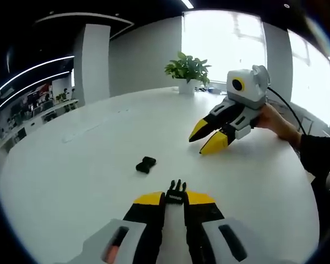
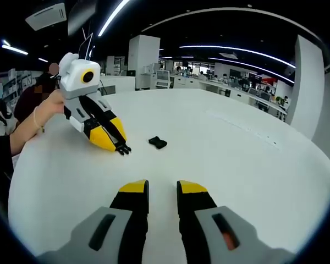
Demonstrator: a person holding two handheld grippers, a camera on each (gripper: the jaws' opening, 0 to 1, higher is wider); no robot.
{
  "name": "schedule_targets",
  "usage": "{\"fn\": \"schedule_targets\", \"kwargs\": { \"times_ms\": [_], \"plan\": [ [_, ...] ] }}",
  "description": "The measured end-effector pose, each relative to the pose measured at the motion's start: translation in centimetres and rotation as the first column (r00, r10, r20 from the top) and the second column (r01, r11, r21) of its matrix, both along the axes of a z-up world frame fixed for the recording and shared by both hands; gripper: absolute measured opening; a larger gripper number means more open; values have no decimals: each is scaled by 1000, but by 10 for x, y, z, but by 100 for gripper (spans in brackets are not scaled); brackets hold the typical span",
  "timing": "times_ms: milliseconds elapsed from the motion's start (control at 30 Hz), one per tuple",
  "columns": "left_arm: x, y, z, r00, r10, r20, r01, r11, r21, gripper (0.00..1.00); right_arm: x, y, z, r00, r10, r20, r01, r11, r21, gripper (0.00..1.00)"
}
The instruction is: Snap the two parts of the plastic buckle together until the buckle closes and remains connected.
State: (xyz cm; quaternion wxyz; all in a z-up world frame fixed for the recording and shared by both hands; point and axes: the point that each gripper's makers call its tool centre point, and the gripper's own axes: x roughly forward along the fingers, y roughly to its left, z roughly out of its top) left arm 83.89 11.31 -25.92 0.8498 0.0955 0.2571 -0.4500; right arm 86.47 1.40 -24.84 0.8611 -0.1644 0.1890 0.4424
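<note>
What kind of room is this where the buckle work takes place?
Probably an open-plan office. A large white table stands among rows of desks under strip ceiling lights, and a potted plant sits by bright windows.

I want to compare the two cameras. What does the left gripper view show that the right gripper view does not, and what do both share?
Left gripper view alone: a green potted plant at the far edge of the round white table, bright windows behind it, and the right gripper open above the table.

Right gripper view alone: the office with ceiling lights, and the left gripper from the side, with the pronged black plastic buckle part in its tips.

Both: the table, the pronged part, and the small black buckle socket piece lying loose.
</note>
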Motion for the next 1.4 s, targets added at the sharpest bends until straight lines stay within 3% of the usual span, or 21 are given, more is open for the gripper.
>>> {"fn": "schedule_targets", "kwargs": {
  "times_ms": [333, 533, 733, 933, 1167, 1400],
  "plan": [
    [-2, 3, -1, 1000, 10, -2, -10, 1000, 8, 13, 3, 1, 3, 1000, -4, 14, 4, 1000, 14, 20],
    [-4, 5, -2, 999, 27, -19, -27, 1000, -7, 13, 10, 9, 14, 998, 9, 62, -12, 999, 43, 20],
    [3, 11, 0, 999, 46, -16, -46, 999, 7, 13, 22, 14, 14, 994, 24, 107, -27, 999, 26, 20],
    [2, 14, 1, 999, 53, -12, -53, 998, 32, 13, 25, 25, 22, 996, 45, 82, -52, 996, 79, 20],
    [0, 16, 1, 998, 63, -11, -62, 997, 43, 13, 28, 39, 23, 992, 84, 89, -87, 995, 39, 20],
    [-5, 16, 0, 998, 65, -13, -64, 997, 40, 13, 32, 56, 20, 991, 116, 59, -120, 991, 65, 20]
  ]
}}
